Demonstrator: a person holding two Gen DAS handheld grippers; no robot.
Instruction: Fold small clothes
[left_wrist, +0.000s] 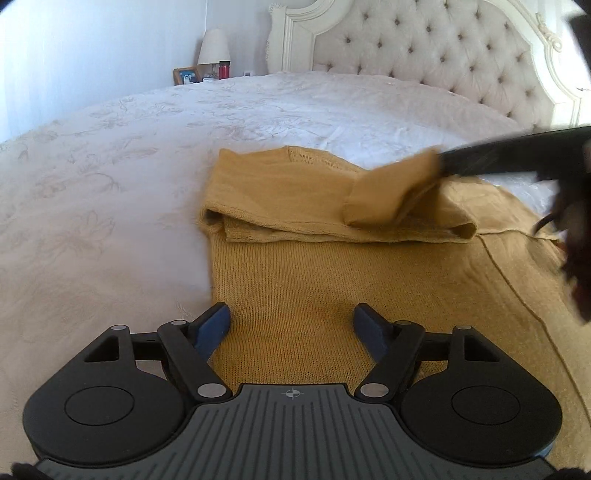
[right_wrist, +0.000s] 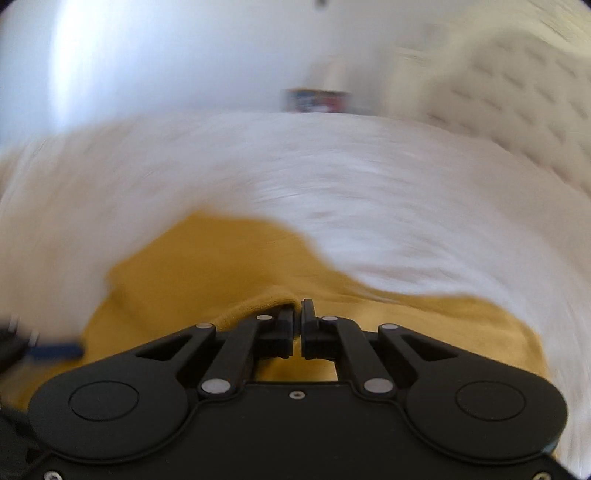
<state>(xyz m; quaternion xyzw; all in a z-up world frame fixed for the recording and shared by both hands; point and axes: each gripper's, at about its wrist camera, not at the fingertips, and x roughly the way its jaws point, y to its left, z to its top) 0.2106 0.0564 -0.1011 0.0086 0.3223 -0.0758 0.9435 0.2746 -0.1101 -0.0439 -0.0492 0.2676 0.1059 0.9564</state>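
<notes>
Left wrist view: mustard knit sweater flat on white bedspread, one sleeve folded across.
Left gripper: jaws apart, knit below and between them, pads not pressing it.
Right gripper: clamps sleeve cuff, lifted off the body.
Right wrist view: blurred; right gripper jaws closed, yellow fabric edge pinched at tips.

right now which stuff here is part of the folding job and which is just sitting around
Part of the job:
- mustard knit sweater on the bed
- its sleeve, pinched by the right gripper
- left gripper, open

Just lying about:
- lamp
- picture frame
- red bottle
</notes>
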